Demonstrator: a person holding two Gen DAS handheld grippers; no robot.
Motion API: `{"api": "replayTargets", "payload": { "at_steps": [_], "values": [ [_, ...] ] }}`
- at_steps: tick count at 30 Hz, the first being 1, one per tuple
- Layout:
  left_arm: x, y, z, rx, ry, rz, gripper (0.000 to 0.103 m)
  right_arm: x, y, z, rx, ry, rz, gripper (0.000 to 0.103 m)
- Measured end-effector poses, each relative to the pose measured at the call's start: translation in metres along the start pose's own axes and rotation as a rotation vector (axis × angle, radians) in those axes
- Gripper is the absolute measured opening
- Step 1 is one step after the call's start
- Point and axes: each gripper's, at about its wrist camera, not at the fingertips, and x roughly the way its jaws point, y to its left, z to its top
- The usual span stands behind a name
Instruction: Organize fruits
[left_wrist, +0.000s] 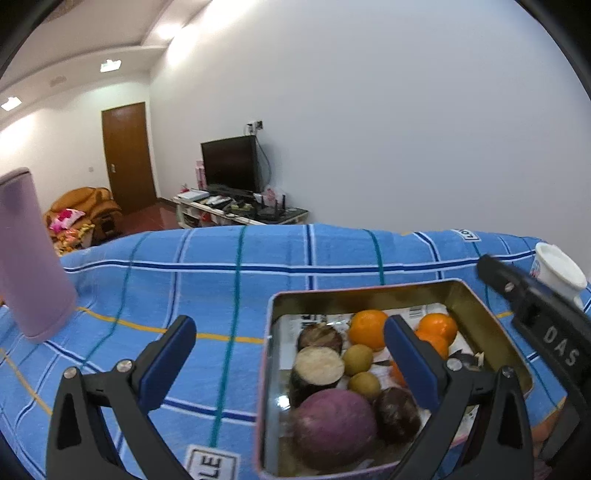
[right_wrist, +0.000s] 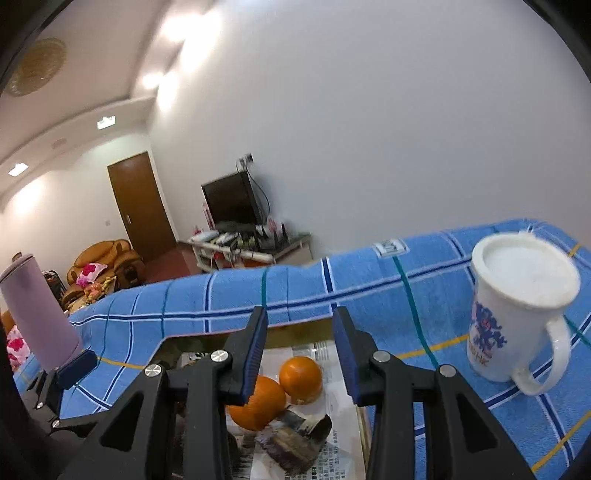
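Observation:
An open metal tin (left_wrist: 362, 291) lined with newspaper sits on the blue checked cloth (left_wrist: 221, 280). It holds two oranges (left_wrist: 367, 328), cut eggplant pieces (left_wrist: 317, 365), a purple round vegetable (left_wrist: 332, 424), two small brownish fruits (left_wrist: 357, 358) and a dark round fruit (left_wrist: 397, 413). My left gripper (left_wrist: 288, 325) is wide open and empty, straddling the tin's left wall. My right gripper (right_wrist: 300, 314) hovers over the tin's far end above the oranges (right_wrist: 300, 376). Its jaws are drawn close with a narrow gap, and nothing is between them.
A lilac bottle (left_wrist: 26, 258) stands on the cloth at the left. A white mug (right_wrist: 517, 306) with a blue print stands right of the tin. Behind the table lie a TV stand, a wooden door and an orange armchair.

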Motion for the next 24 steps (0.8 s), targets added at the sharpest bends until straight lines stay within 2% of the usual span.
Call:
{"api": "replayTargets", "payload": {
  "at_steps": [3, 4, 8, 13, 18, 24],
  "values": [
    [-0.007, 0.009, -0.004, -0.016, 0.002, -0.005, 0.103, -0.013, -0.001, -0.003, -0.021, -0.049, -0.029, 0.058],
    [-0.011, 0.012, -0.006, -0.021, 0.003, -0.004, 0.103, -0.018, -0.002, -0.005, -0.015, -0.062, -0.037, 0.060],
    [-0.027, 0.016, -0.012, -0.024, -0.026, -0.004, 0.103, -0.036, -0.003, -0.010, -0.021, -0.072, -0.046, 0.060],
    [-0.043, 0.019, -0.020, -0.025, -0.046, -0.012, 0.103, -0.066, 0.010, -0.020, -0.101, -0.109, -0.074, 0.061],
    [-0.057, 0.023, -0.024, -0.029, -0.073, -0.030, 0.103, -0.089, 0.010, -0.029, -0.097, -0.122, -0.094, 0.062],
    [-0.077, 0.024, -0.032, -0.029, -0.109, -0.015, 0.103, -0.109, 0.013, -0.034, -0.089, -0.151, -0.103, 0.069]
  ]
}}
